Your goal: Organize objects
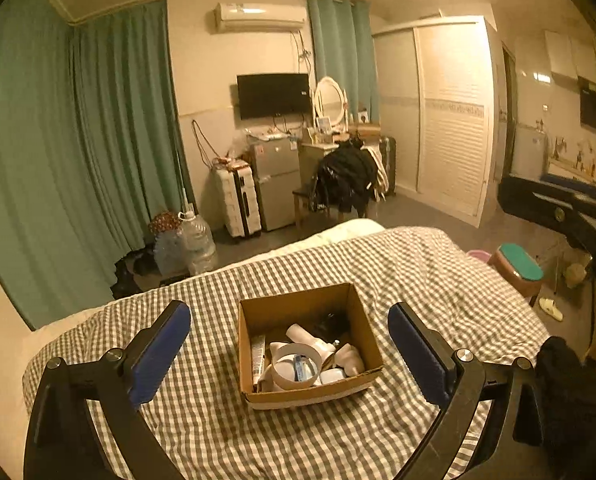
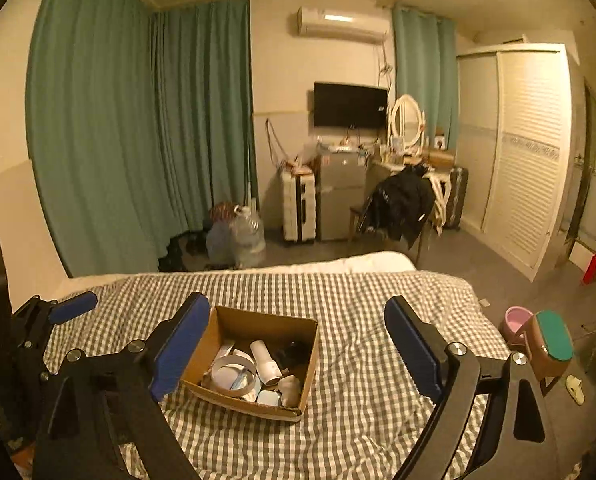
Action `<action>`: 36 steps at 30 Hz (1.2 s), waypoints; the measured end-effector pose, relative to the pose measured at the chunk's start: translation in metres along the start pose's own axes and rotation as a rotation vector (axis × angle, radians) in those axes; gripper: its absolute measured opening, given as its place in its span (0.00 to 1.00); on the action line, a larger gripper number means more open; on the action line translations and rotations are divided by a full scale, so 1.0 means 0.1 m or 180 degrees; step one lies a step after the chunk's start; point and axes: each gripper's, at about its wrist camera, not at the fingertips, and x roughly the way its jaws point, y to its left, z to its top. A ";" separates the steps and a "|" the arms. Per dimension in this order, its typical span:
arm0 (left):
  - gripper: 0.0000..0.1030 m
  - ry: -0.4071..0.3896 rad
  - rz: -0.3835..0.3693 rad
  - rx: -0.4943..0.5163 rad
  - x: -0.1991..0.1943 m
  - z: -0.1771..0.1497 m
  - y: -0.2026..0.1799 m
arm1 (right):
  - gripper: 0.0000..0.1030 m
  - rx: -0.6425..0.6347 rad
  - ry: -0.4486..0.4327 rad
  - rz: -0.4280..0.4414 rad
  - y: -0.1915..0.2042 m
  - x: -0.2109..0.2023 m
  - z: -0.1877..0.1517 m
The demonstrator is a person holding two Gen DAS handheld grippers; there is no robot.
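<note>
I held my left gripper and right gripper wide, empty. The box looked light and bendy, so I'd grab its side wall.

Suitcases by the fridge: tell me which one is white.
The suitcase left of the fridge, near the curtain, is white; the suitcase by the wardrobe is dark.

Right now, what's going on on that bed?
A person holds two sets of tongs above the checked bedspread, both open and empty. The left tongs frame a cardboard box of small items, including a tape roll. The right tongs hang just right of it. Nothing is gripped.
</note>
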 end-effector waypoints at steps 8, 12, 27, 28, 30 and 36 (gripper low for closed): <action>1.00 -0.0190 0.0050 -0.0086 -0.48 -0.17 -0.08 | 0.90 0.0063 -0.0218 -0.0073 0.02 -0.59 -0.25; 1.00 -0.0337 0.0155 -0.0229 -0.62 -0.34 -0.08 | 0.95 0.0154 -0.0282 -0.0143 -0.01 -0.73 -0.46; 1.00 -0.0105 0.0402 -0.0564 0.16 -1.29 -0.13 | 0.98 0.0030 -0.0280 -0.0302 0.07 -0.06 -1.60; 1.00 -0.0088 0.0432 -0.0542 0.23 -1.36 -0.14 | 0.98 0.0012 -0.0268 -0.0319 0.09 -0.01 -1.66; 1.00 -0.0062 0.0477 -0.0496 0.32 -1.49 -0.17 | 0.98 -0.0019 -0.0239 -0.0358 0.10 0.12 -1.80; 1.00 -0.0082 0.0540 -0.0471 0.45 -1.90 -0.22 | 0.98 0.0039 -0.0237 -0.0411 0.11 0.30 -2.13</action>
